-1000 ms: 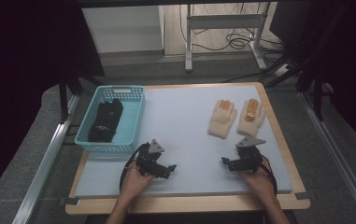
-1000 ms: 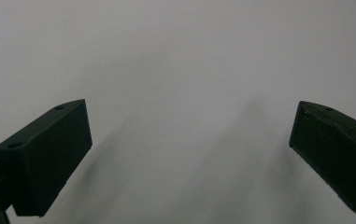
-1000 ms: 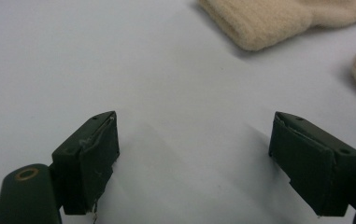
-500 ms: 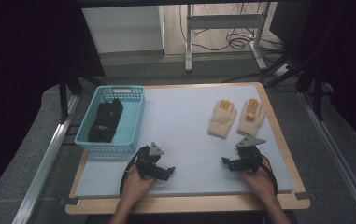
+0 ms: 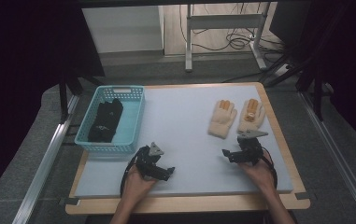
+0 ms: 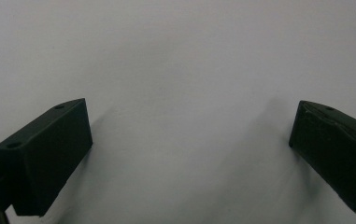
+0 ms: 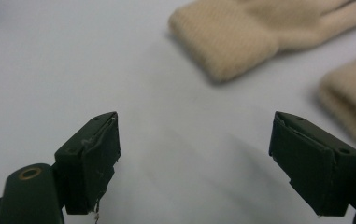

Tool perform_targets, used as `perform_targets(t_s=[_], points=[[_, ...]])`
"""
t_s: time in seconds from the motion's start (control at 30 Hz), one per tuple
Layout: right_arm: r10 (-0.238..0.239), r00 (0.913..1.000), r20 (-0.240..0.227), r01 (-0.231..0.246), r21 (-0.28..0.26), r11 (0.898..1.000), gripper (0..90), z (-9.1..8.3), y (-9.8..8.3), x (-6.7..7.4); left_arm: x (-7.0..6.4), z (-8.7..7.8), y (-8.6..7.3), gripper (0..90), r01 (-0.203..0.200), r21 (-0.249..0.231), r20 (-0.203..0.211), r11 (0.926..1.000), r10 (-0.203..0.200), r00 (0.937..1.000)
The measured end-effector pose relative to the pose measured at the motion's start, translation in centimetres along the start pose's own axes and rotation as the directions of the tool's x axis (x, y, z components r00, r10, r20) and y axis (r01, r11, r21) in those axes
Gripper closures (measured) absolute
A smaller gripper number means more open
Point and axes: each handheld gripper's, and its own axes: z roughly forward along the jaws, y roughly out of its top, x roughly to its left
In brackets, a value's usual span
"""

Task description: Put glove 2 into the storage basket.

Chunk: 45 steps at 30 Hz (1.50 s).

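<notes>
Almost nothing has shifted over the last second, so the work looks barely begun. The blue basket (image 5: 111, 140) with a pair of black gloves (image 5: 105, 121) sits just up and left of the left gripper (image 5: 164, 170), which has stayed low over the bare white mat (image 5: 185, 130), its jaws spread wide and empty. The right gripper (image 5: 227, 154) has edged slightly nearer, jaws also wide, with the two beige knit gloves (image 5: 236, 115) just ahead of it, untouched. My guess: these go into the basket next.
</notes>
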Motion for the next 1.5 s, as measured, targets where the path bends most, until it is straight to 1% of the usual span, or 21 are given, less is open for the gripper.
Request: perform_targets(t_s=[0.1,0.2,0.33,0.43,0.6,0.7,0.77,0.9,1.07,1.17,1.2,1.23,1.37,1.5], points=[[0.008,1.0,0.004,-0.008,-0.018,1.0,16.2,0.3,1.5,-0.8,0.0,0.0,0.0,0.0,0.0,0.0,0.0,1.0,0.0,1.0],[0.016,0.9998,0.014,-0.016,-0.024,1.0,16.2,1.0,3.0,-1.8,0.0,0.0,0.0,0.0,-0.003,0.003,0.0,1.0,0.003,1.0],[0.02,0.9994,0.029,-0.02,-0.012,1.0,17.3,2.2,4.4,-2.8,0.0,0.0,0.0,0.0,-0.003,0.003,0.0,1.0,0.003,1.0],[0.02,0.9983,0.055,-0.02,0.0,1.0,18.4,3.2,5.4,-3.7,0.0,0.0,0.0,0.0,-0.003,0.003,0.0,1.0,0.003,1.0],[0.037,0.9961,0.08,-0.038,0.003,0.999,20.9,5.1,6.9,-4.9,0.0,0.0,0.0,0.0,-0.003,0.002,0.0,1.0,0.003,1.0],[0.035,0.9961,0.081,-0.036,0.013,0.999,24.2,6.1,7.6,-5.3,0.0,0.0,0.0,0.0,-0.003,0.002,0.001,1.0,0.003,1.0],[0.031,0.9952,0.093,-0.033,0.019,0.999,24.3,6.8,8.0,-5.5,0.0,0.0,0.0,0.0,-0.003,0.002,0.0,1.0,0.003,1.0],[0.038,0.9952,0.09,-0.041,0.031,0.999,23.6,8.1,8.6,-5.7,0.0,0.0,0.0,0.0,-0.004,0.004,0.001,1.0,0.004,1.0],[0.046,0.9938,0.101,-0.052,0.059,0.997,16.9,10.0,9.1,-5.8,0.0,0.0,0.0,0.0,-0.004,0.004,0.001,1.0,0.004,1.0],[0.041,0.9941,0.101,-0.05,0.087,0.995,17.0,11.0,9.2,-5.8,0.0,0.0,0.0,0.0,-0.004,0.003,0.001,1.0,0.004,1.0],[0.036,0.9947,0.096,-0.046,0.103,0.994,18.9,11.3,9.2,-5.7,0.0,0.0,0.0,0.0,-0.004,0.003,0.001,1.0,0.004,1.0],[0.029,0.9945,0.1,-0.04,0.1,0.994,22.4,11.4,9.2,-5.5,0.0,0.0,0.0,0.0,-0.004,0.003,0.001,1.0,0.004,1.0],[0.014,0.997,0.076,-0.021,0.1,0.995,43.3,11.0,9.2,-5.1,0.0,0.0,0.0,0.0,-0.004,0.004,0.001,1.0,0.004,1.0],[0.017,0.9983,0.056,-0.022,0.092,0.995,51.3,10.7,9.0,-5.1,0.0,0.0,0.0,0.0,-0.004,0.004,0.001,1.0,0.004,1.0]])
